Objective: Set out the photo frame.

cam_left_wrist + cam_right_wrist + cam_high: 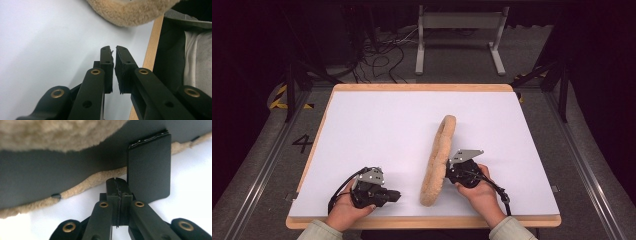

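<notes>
1. Nearest the camera, the right gripper, jaws pressed together and empty, touches the fleece pad near its close end.
2. The pad's long axis runs away from the person; the nearly closed left gripper lies left of it, farther off.

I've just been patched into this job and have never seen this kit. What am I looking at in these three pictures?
There is no robot here. A person sits at the table and holds a hand tool in each hand, each with a two-jaw claw.

The wide picture comes from a camera above that looks down on the white table top. The other two come from cameras riding on the tools, looking along the black jaws.

One thing lies on the table: a long beige fleecy pad with a smooth grey underside and a black tab on it.

The left claw rests beside the pad, nearly closed and empty. The right claw is shut, its tip under the pad's raised edge, with nothing visible between the pads.
</notes>
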Motion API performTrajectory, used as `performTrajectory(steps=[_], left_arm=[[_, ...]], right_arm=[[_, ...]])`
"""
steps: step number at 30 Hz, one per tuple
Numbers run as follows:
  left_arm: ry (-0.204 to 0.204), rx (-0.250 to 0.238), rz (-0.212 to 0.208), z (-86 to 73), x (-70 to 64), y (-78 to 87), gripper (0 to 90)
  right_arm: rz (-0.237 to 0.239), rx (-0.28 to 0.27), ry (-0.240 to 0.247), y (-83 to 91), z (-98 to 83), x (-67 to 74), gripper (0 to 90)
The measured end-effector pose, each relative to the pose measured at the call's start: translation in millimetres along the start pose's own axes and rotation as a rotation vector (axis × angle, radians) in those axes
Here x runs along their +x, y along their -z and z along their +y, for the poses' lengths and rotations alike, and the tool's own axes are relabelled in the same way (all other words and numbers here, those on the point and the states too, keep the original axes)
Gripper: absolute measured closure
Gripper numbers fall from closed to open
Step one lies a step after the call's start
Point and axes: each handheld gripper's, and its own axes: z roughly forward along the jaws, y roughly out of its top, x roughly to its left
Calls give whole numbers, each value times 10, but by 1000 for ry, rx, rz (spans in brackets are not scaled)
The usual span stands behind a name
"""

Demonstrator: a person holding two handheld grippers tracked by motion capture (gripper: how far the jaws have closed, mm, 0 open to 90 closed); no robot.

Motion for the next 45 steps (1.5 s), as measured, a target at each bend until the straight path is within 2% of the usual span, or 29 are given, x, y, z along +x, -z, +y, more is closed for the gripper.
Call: performTrajectory(steps=[2, 3, 7, 20, 23, 27, 30, 31, 32, 33, 34, 35, 38, 40, 41, 42, 43, 44, 45], left_arm=[[-17, -7, 12, 4, 13, -2, 843], [0, 0, -1, 0, 0, -1, 843], [-10, -7, 7, 2, 12, 4, 843], [-16, -15, 12, 2, 19, 6, 842], [-4, -11, 5, 4, 18, 12, 840], [-5, -19, 12, 21, 29, 9, 836], [-13, -26, 26, 46, 54, 0, 827], [-1, -27, 23, 50, 52, -4, 825], [-14, -29, 29, 60, 68, -5, 823], [1, -27, 28, 66, 67, -8, 823], [-10, -32, 37, 76, 82, -12, 822], [5, -31, 34, 81, 81, -16, 821], [-2, -38, 43, 113, 112, -31, 818], [11, -35, 40, 122, 112, -38, 817], [2, -41, 50, 131, 124, -45, 815], [12, -36, 44, 136, 123, -47, 814], [-6, -44, 53, 147, 142, -54, 814], [8, -40, 46, 150, 137, -56, 814], [5, -41, 49, 156, 143, -59, 814]], right_arm=[[-7, -2, -12, 18, -11, -37, 900], [-11, -3, -14, 27, -16, -58, 900], [-40, -9, -39, 67, -45, -160, 900], [-79, -19, -93, 182, -116, -386, 900], [-81, -26, -103, 249, -130, -405, 900], [-89, -42, -112, 432, -177, -427, 900], [-104, -61, -114, 611, -196, -414, 900], [-112, -70, -109, 686, -198, -394, 900], [-118, -76, -104, 743, -199, -376, 900], [-121, -80, -99, 785, -201, -364, 900], [-127, -88, -95, 851, -203, -340, 900], [-130, -94, -96, 889, -203, -324, 900], [-148, -124, -91, 1040, -189, -258, 900], [-149, -133, -87, 1083, -180, -237, 900], [-148, -146, -81, 1141, -163, -199, 900], [-147, -159, -80, 1173, -149, -167, 900], [-144, -167, -71, 1202, -136, -134, 900], [-138, -173, -64, 1226, -125, -97, 900], [-131, -180, -56, 1242, -115, -59, 900]])
